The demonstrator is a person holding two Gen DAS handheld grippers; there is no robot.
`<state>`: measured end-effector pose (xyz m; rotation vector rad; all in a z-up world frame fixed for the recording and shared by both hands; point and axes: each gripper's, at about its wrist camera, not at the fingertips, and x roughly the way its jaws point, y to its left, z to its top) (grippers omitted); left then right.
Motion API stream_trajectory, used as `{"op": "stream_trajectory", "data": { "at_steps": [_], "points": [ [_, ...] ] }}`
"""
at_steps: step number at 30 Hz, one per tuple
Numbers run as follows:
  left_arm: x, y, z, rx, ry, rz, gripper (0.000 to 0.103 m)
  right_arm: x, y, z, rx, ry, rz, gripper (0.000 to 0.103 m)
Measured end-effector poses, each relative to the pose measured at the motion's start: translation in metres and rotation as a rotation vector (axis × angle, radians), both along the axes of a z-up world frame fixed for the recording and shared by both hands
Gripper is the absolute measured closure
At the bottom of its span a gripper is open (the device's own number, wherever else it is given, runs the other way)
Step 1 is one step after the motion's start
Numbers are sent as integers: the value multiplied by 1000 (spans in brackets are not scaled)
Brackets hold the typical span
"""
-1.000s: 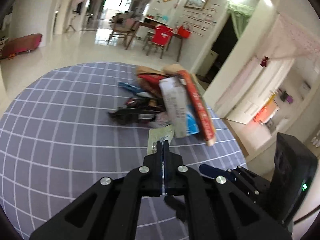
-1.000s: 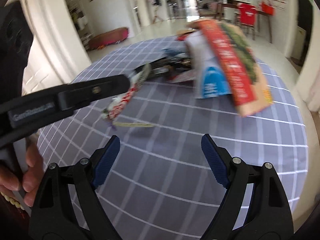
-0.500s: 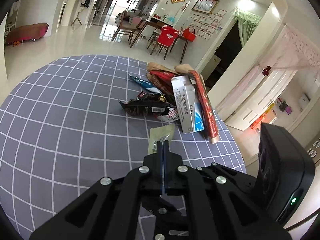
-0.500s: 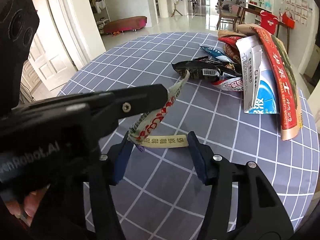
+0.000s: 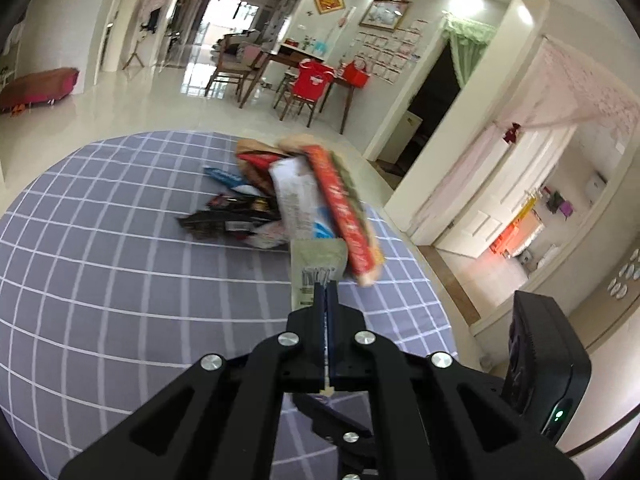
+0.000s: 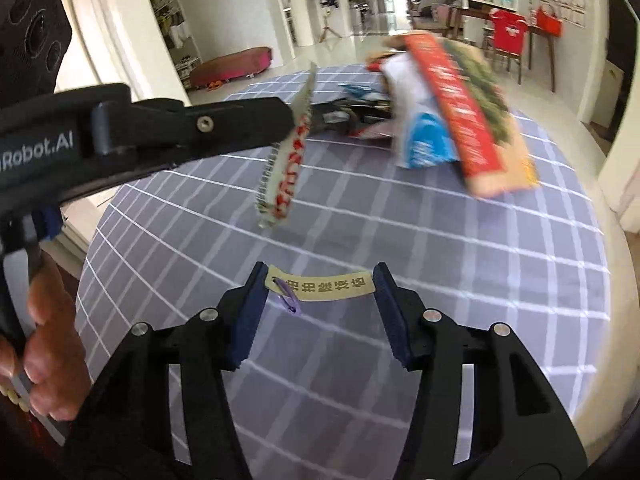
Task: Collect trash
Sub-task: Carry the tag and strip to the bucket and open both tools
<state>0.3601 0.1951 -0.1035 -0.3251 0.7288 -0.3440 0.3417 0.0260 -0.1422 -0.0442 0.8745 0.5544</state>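
We've got the left gripper [image 5: 326, 292] clamped on a wrapper [image 6: 286, 160]; right gripper [image 6: 320, 292] half-open with a yellow strip [image 6: 324, 289] spanning its pads, trash pile [image 6: 432, 108] at 1 o'clock

You are seeing "Robot.AI" in white letters on the black body of the left gripper [image 6: 286, 120] in the right wrist view; the start of the word is running off the frame edge. The beige strip [image 6: 322, 289] between the right gripper's pads is carrying printed Chinese characters. Print on the red box [image 6: 460, 108] and the wrapper [image 6: 286, 172] is blurring beyond reading
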Motion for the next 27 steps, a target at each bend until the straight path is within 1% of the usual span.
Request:
{"op": "stream_trajectory", "data": {
  "at_steps": [3, 6, 9, 12, 13, 16, 18, 20, 22, 23, 24, 27],
  "points": [
    [-6, -27, 0, 18, 3, -41, 102, -8, -30, 3, 16, -12, -52, 50],
    [-11, -61, -2, 42, 6, -91, 102, -19, -68, 6, 37, -23, -119, 50],
    [-16, -101, -6, 64, 10, -161, 102, -34, -118, 9, 61, -35, -205, 50],
    [-23, -150, -11, 94, 10, -242, 102, -50, -165, 11, 75, -49, -287, 50],
    [-25, -165, -13, 106, 9, -268, 102, -58, -188, 10, 83, -52, -326, 50],
    [-34, -225, -21, 146, 8, -364, 102, -79, -241, 8, 104, -58, -430, 49],
    [-38, -254, -28, 159, 12, -411, 102, -90, -278, 1, 115, -51, -500, 49],
    [-39, -283, -37, 172, 20, -452, 102, -97, -302, -8, 127, -36, -552, 48],
    [-36, -305, -47, 177, 38, -483, 102, -100, -325, -20, 158, -27, -605, 44],
    [-34, -318, -54, 189, 47, -496, 102, -101, -336, -27, 184, -25, -624, 31],
    [-33, -326, -59, 199, 55, -504, 102, -100, -345, -35, 205, -14, -644, 26],
    [-29, -349, -78, 227, 94, -528, 102, -97, -374, -60, 215, 40, -718, 26]
  ]
}}
